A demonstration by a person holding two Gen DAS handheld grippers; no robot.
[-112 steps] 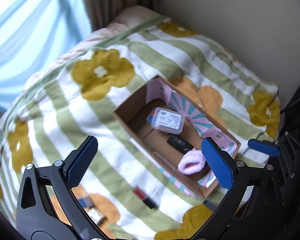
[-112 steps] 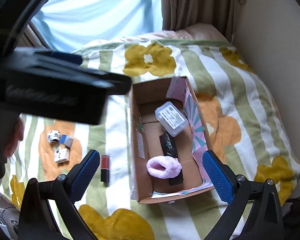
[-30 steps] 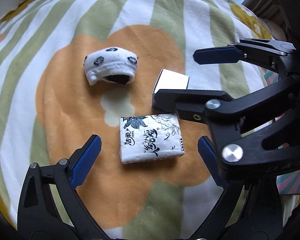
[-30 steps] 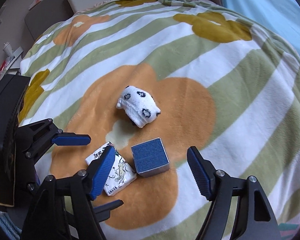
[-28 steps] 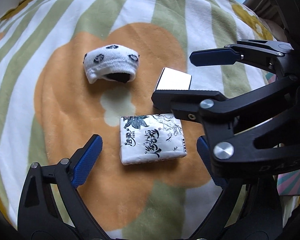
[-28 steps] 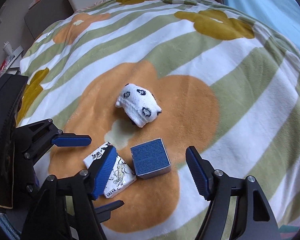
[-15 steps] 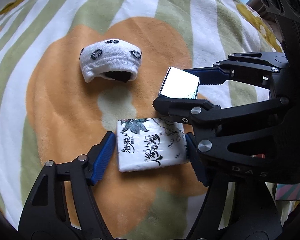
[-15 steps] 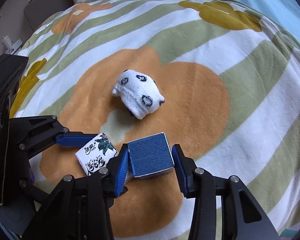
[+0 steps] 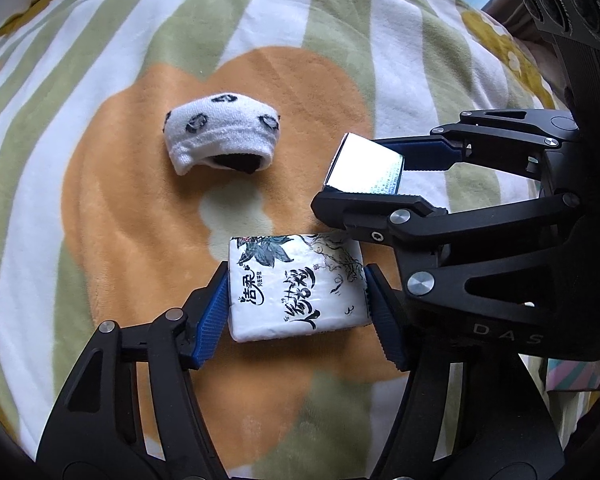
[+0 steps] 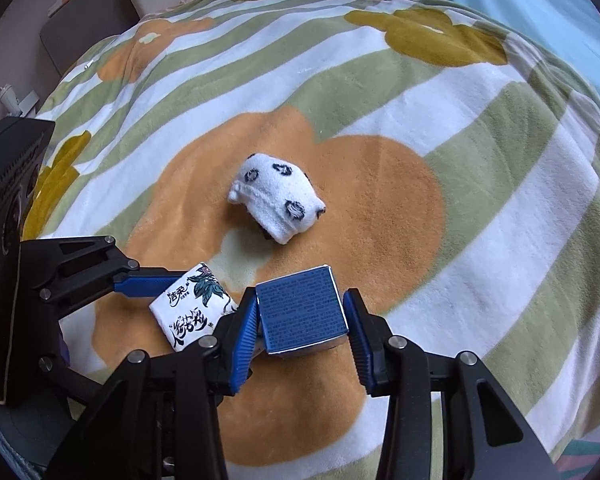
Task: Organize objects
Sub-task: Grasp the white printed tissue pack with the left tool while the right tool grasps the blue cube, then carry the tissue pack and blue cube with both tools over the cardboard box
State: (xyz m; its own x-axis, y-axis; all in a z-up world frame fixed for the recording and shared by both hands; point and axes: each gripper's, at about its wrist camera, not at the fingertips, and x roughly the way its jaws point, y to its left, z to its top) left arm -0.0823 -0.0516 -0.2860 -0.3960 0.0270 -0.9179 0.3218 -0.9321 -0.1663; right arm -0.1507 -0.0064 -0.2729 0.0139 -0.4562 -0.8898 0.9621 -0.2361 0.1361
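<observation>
Both tongs clamp: left tongs (image 9: 296, 300) on tissue pack (image 9: 296, 286), right tongs (image 10: 300, 334) on blue box (image 10: 302, 310).

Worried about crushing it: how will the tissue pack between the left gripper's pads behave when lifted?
The tissue pack looks soft and probably light: plastic-wrapped with rounded, puffy edges. It may dent under the left gripper, whose pads press both ends. The glossy wrap could slip a little, but it seems unlikely to break.

left gripper (image 9: 296, 304): lower centre, you clamp its pads shut | right gripper (image 10: 302, 320): lower centre, clamped too
</observation>
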